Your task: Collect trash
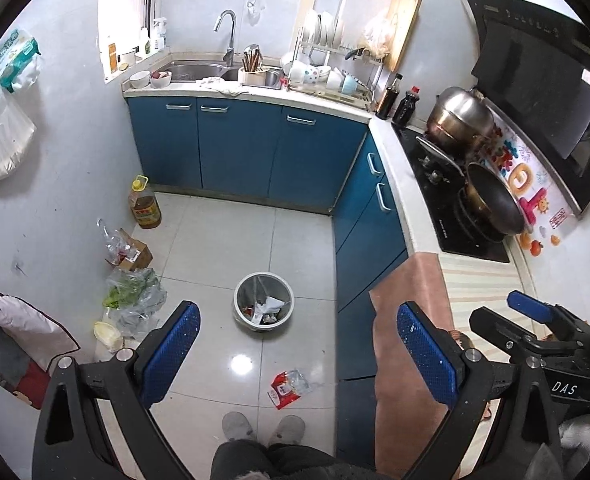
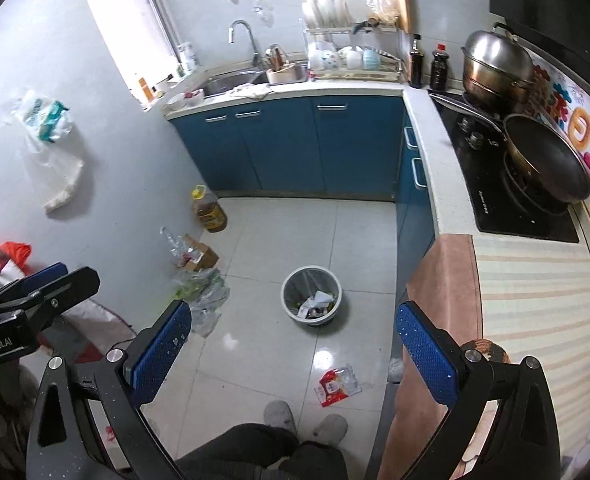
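A red and clear plastic wrapper lies on the tiled floor just ahead of the person's slippers; it also shows in the right wrist view. A white mesh trash bin with scraps inside stands on the floor beyond it, also seen in the right wrist view. My left gripper is open and empty, held high above the floor. My right gripper is open and empty too, held beside it over the counter edge.
Blue cabinets and a sink counter run along the back; a stove with a wok is on the right. An oil jug, a small cardboard box and bags of vegetables line the left wall.
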